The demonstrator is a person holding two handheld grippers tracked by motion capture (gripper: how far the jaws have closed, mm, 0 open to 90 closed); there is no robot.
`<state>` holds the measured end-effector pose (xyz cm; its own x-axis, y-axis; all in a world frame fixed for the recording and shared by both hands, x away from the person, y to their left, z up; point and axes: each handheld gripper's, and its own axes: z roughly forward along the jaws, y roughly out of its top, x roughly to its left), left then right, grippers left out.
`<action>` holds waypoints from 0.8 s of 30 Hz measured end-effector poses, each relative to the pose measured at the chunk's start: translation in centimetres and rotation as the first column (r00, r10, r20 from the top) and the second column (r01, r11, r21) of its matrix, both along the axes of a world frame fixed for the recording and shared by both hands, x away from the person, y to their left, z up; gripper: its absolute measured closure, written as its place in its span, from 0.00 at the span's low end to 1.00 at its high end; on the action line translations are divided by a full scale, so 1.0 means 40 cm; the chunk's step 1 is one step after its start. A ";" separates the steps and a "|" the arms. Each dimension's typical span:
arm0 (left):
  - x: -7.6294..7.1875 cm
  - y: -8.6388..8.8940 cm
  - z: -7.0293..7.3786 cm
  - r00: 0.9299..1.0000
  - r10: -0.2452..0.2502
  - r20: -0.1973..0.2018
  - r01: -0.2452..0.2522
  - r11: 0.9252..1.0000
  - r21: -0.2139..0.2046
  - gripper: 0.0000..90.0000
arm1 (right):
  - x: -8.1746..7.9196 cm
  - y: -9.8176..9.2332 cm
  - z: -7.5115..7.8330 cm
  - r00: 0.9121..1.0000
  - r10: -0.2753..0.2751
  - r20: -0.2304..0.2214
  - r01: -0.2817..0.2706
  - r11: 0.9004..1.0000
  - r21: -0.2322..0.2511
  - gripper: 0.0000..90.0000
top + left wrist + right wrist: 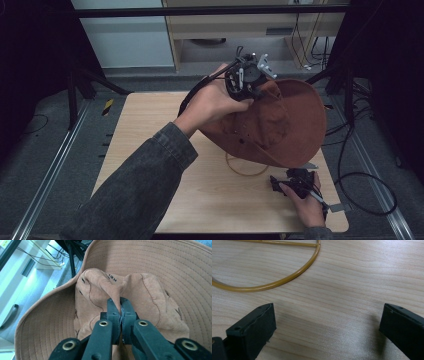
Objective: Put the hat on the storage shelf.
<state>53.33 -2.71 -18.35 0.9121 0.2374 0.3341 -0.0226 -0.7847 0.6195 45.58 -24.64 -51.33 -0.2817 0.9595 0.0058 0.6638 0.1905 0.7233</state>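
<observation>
The brown hat (285, 125) hangs in the air above the far right part of the wooden table (150, 130), carried by the left gripper (245, 75), whose jaws are pressed together on a pinch of fabric at the top of the crown. In the left gripper view that fold of suede (117, 290) is squeezed between the two black jaws, and the wide stitched brim (162, 265) spreads out behind it. Gripping the crown seems a sensible choice: the soft cloth bunches easily there, and the brim falls free below without being creased. Under the hat a yellow wire ring (245, 170) lies flat on the table; it looks like part of a stand or hoop the hat may belong to, though that is only a guess. The right gripper (295, 182) rests low at the near right edge, just beside the ring, its jaws spread wide and empty over bare wood, probably waiting to help
</observation>
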 end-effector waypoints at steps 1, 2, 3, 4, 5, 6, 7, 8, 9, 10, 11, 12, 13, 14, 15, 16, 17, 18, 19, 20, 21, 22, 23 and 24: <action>0.000 -0.004 0.000 1.000 -0.002 0.001 0.002 1.000 0.002 0.97 | 0.000 0.000 0.000 1.000 0.000 0.000 0.000 1.000 0.000 0.01; 0.001 -0.007 -0.001 1.000 -0.004 0.000 0.004 1.000 0.005 0.97 | 0.000 0.000 0.000 1.000 0.000 0.000 0.000 1.000 0.000 0.01; 0.001 -0.010 -0.002 1.000 -0.004 -0.001 0.004 1.000 0.010 0.97 | 0.000 0.000 0.000 1.000 0.001 0.000 -0.001 1.000 0.000 0.01; 0.001 -0.013 -0.004 1.000 -0.006 -0.004 0.006 1.000 0.015 0.97 | 0.000 0.000 0.000 1.000 0.000 -0.001 0.000 1.000 0.000 0.01; 0.002 -0.015 -0.005 1.000 -0.006 -0.005 0.007 1.000 0.022 0.97 | 0.000 0.000 0.000 1.000 0.000 0.000 0.000 1.000 0.000 0.01; 0.003 -0.016 -0.005 1.000 -0.006 -0.005 0.006 1.000 0.025 0.97 | 0.000 0.000 0.000 1.000 0.000 -0.001 0.000 1.000 0.000 0.01; 0.003 -0.018 -0.004 1.000 -0.005 -0.005 0.005 1.000 0.026 0.97 | 0.000 0.000 0.000 1.000 0.000 0.000 0.000 1.000 0.000 0.01; 0.004 -0.018 -0.001 1.000 -0.004 -0.004 0.004 1.000 0.029 0.97 | 0.000 0.000 0.000 1.000 0.001 0.000 -0.001 1.000 0.000 0.01; 0.004 -0.020 0.002 1.000 -0.003 -0.004 0.003 1.000 0.026 0.97 | 0.000 -0.001 0.000 1.000 0.001 0.000 -0.001 1.000 0.001 0.01; 0.004 -0.021 0.005 1.000 -0.003 0.000 0.003 1.000 0.026 0.97 | 0.000 -0.001 0.000 1.000 0.001 0.000 -0.001 1.000 0.002 0.01; 0.004 -0.022 0.007 1.000 -0.004 0.001 0.004 1.000 0.025 0.97 | 0.000 -0.002 0.000 1.000 0.003 0.000 -0.003 1.000 0.003 0.01; 0.004 -0.023 0.008 1.000 -0.004 0.001 0.004 1.000 0.022 0.97 | 0.000 -0.003 0.000 1.000 0.005 0.000 -0.005 1.000 0.005 0.01; 0.004 -0.025 0.006 1.000 -0.002 0.002 0.002 1.000 0.022 0.97 | 0.000 -0.003 0.000 1.000 0.006 0.000 -0.006 1.000 0.005 0.01; 0.006 -0.026 0.003 1.000 -0.002 0.004 0.002 1.000 0.026 0.97 | 0.000 -0.002 0.000 1.000 0.006 0.000 -0.006 1.000 0.002 0.01; 0.007 -0.027 -0.001 1.000 0.000 0.003 0.000 1.000 0.032 0.97 | 0.000 -0.002 0.000 1.000 0.006 0.000 -0.006 1.000 0.002 0.01; 0.010 -0.029 -0.005 1.000 0.003 0.000 -0.003 1.000 0.030 0.97 | 0.000 -0.002 0.000 1.000 0.006 0.000 -0.006 1.000 0.002 0.01; 0.013 -0.031 -0.009 1.000 0.003 -0.004 -0.003 0.999 0.034 0.97 | 0.000 -0.002 0.000 1.000 0.006 0.000 -0.006 1.000 0.002 0.01; 0.014 -0.034 -0.014 1.000 0.003 -0.007 -0.002 0.999 0.036 0.97 | 0.000 -0.002 0.000 1.000 0.006 0.001 -0.006 1.000 0.002 0.01; 0.014 -0.039 -0.023 1.000 -0.003 -0.012 0.003 0.999 0.045 0.97 | 0.000 -0.002 0.000 1.000 0.006 0.001 -0.006 1.000 0.002 0.01; 0.014 -0.039 -0.023 1.000 -0.003 -0.012 0.003 0.999 0.045 0.97 | 0.000 -0.002 0.000 1.000 0.006 0.001 -0.006 1.000 0.002 0.01; 0.014 -0.041 -0.027 1.000 -0.005 -0.013 0.006 0.999 0.046 0.97 | 0.000 -0.001 0.000 1.000 0.002 0.003 -0.002 1.000 0.005 0.01; 0.014 -0.042 -0.031 1.000 -0.006 -0.016 0.007 0.999 0.047 0.97 | 0.000 -0.001 0.000 1.000 0.002 0.003 -0.002 1.000 0.005 0.01; 0.014 -0.042 -0.034 1.000 -0.005 -0.016 0.006 0.999 0.049 0.97 | 0.000 -0.001 0.000 1.000 0.003 0.003 -0.003 1.000 0.005 0.01; 0.015 -0.042 -0.036 1.000 -0.003 -0.016 0.004 0.999 0.051 0.97 | 0.000 -0.001 0.000 1.000 0.003 0.003 -0.003 1.000 0.005 0.01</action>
<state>53.95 -4.40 -19.79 0.9184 0.2171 0.3308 -0.0159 -0.8152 0.5789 45.59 -24.66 -51.34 -0.2843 0.9587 0.0101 0.6615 0.1885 0.7259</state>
